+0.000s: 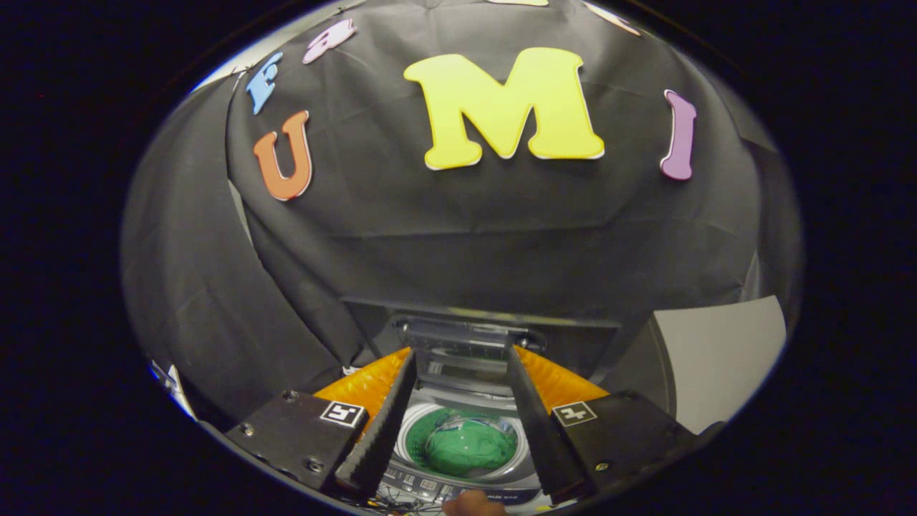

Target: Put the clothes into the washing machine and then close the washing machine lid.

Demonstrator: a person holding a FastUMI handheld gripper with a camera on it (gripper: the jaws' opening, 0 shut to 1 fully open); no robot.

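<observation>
Clothes (469, 446), a green bundle, lie inside the drum (412, 438) of the washer (458, 491), seen between the fingers of the gripper (461, 351). The fingers stand apart and hold nothing; their tips reach up past the drum toward the raised lid (466, 337). Nearest, below the fingers, a fingertip (473, 505) of a person touches or hovers at the washer's front edge; I cannot tell which. Just beside it runs the control panel (423, 485) with its row of small buttons. Above that sits the pale round rim of the drum, with the green clothes filling its middle. Beyond the drum the lid stands open, tilted up and back, its hinge bar between the fingertips. Behind the lid hangs the black cloth wall (458, 229). Off to the right of the washer shows a pale panel (723, 351).
</observation>
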